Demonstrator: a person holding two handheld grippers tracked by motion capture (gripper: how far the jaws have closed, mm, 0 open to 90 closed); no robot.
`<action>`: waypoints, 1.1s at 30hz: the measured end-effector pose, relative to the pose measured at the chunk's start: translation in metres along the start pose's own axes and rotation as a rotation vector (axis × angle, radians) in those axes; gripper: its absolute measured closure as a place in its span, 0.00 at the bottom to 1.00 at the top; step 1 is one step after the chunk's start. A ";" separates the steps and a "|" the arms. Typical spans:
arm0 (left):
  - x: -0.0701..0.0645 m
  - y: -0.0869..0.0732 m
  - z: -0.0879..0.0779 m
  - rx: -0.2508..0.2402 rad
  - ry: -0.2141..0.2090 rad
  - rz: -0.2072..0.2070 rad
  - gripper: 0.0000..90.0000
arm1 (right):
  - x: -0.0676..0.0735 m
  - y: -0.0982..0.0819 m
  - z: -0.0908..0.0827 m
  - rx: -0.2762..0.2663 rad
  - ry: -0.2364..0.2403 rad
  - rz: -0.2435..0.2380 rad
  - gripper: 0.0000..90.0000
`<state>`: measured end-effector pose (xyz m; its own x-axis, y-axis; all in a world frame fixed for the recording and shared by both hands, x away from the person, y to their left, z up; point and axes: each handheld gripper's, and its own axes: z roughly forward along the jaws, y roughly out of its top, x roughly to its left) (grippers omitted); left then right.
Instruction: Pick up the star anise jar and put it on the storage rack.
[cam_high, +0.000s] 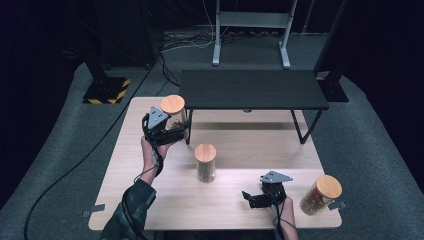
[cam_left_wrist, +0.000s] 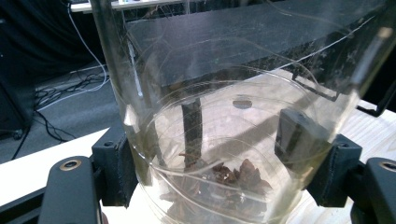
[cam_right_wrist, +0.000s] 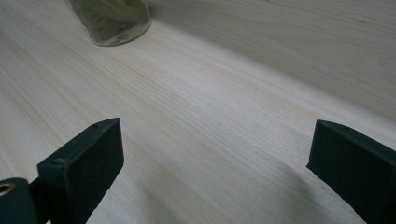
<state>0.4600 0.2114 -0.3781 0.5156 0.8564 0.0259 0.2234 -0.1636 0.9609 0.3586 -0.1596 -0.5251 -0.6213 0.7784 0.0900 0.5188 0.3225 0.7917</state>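
My left gripper (cam_high: 172, 131) is shut on a clear glass jar (cam_high: 174, 117) with a round wooden lid, beside the left leg of the black shelf (cam_high: 252, 90). The left gripper view has this jar (cam_left_wrist: 224, 116) close up between both pads, brown dried bits at its bottom. A second wooden-lidded jar (cam_high: 205, 162) stands mid-table; its base (cam_right_wrist: 112, 21) sits at the top of the right gripper view. A third jar (cam_high: 320, 195) leans at the right front corner. My right gripper (cam_high: 254, 198) rests low on the table near the front edge, jaws open and apart over bare wood.
The wooden table (cam_high: 235, 200) carries the low black shelf at its back half. Behind the table on the grey floor stand a metal frame (cam_high: 250, 30), cables and a striped black base (cam_high: 106, 90). A sleeve (cam_high: 127, 212) comes in at the bottom left.
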 end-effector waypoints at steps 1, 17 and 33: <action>0.000 0.001 0.000 -0.001 0.000 0.003 0.28 | 0.000 0.000 0.000 -0.001 0.000 0.000 0.03; -0.001 0.015 0.001 -0.016 -0.015 0.001 0.27 | 0.000 0.000 0.000 -0.003 -0.003 0.003 0.02; -0.002 0.029 -0.001 -0.021 -0.024 0.014 0.27 | 0.000 0.000 0.000 -0.002 -0.004 0.002 0.02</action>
<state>0.4651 0.2054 -0.3499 0.5387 0.8418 0.0334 0.1984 -0.1652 0.9661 0.3588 -0.1597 -0.5252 -0.6177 0.7813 0.0893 0.5192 0.3199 0.7926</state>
